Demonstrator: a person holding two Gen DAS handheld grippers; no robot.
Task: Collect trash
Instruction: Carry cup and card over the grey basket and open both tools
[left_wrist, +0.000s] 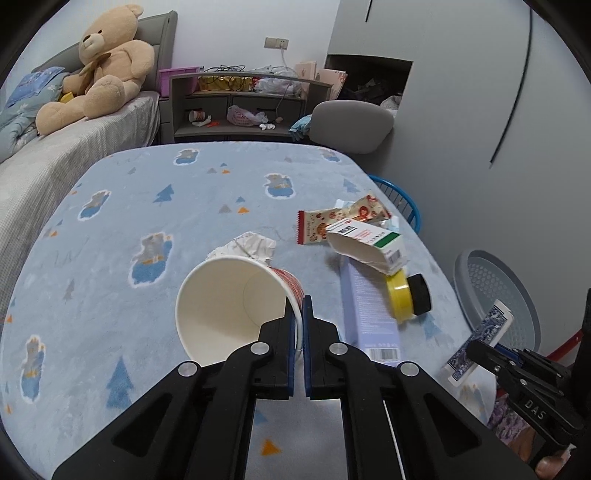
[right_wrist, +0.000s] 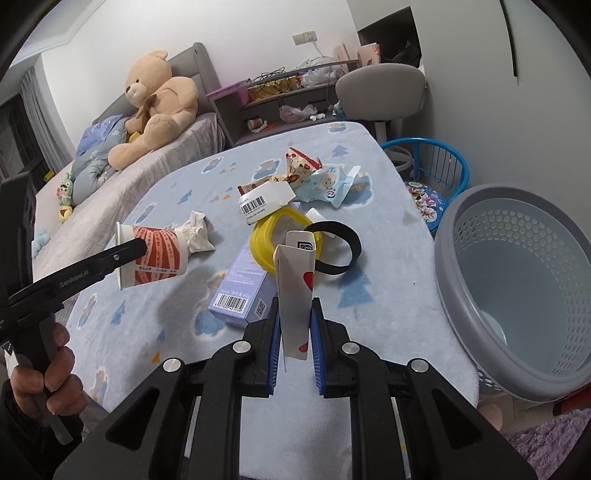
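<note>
Left gripper (left_wrist: 299, 314) fingers pinching the paper cup (left_wrist: 236, 306) rim, holding it sideways above the bench (left_wrist: 129, 192), right gripper (right_wrist: 295, 325) fingers clamping a playing-card box (right_wrist: 295, 291) upright, hovering beside the grey basket (right_wrist: 517, 280).

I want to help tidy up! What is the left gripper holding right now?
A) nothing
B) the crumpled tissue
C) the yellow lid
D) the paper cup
D: the left gripper is clamped on the rim of the paper cup, which is lifted sideways above the table.
</note>
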